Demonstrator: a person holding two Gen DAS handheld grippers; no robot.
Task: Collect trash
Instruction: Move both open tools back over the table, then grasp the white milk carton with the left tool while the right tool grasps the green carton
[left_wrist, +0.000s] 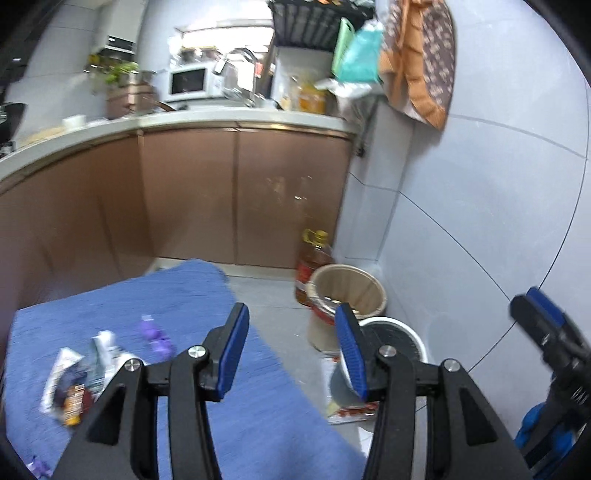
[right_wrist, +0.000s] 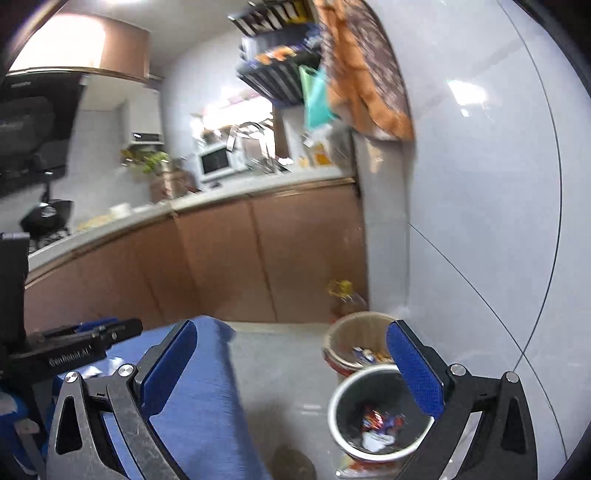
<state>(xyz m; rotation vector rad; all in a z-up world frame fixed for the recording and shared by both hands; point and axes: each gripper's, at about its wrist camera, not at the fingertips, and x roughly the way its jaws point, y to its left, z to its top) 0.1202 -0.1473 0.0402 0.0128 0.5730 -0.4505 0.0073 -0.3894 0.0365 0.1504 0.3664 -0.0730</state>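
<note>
My left gripper (left_wrist: 293, 350) is open and empty above a blue mat (left_wrist: 221, 369). Several wrappers (left_wrist: 85, 380) and a purple wrapper (left_wrist: 155, 336) lie on the mat to its left. My right gripper (right_wrist: 291, 365) is open and empty, above a white-rimmed bin (right_wrist: 380, 413) that holds wrappers. It also shows at the right edge of the left wrist view (left_wrist: 543, 317). A tan bin (right_wrist: 354, 339) with trash stands just behind the white one; both show in the left wrist view, tan (left_wrist: 347, 291) and white (left_wrist: 402, 339).
A yellow-capped oil bottle (left_wrist: 314, 258) stands by the tan bin in the corner. Brown cabinets (left_wrist: 236, 195) under a cluttered counter run across the back. A grey tiled wall (left_wrist: 480, 203) is at the right. A flat wrapper (left_wrist: 351, 410) lies on the floor.
</note>
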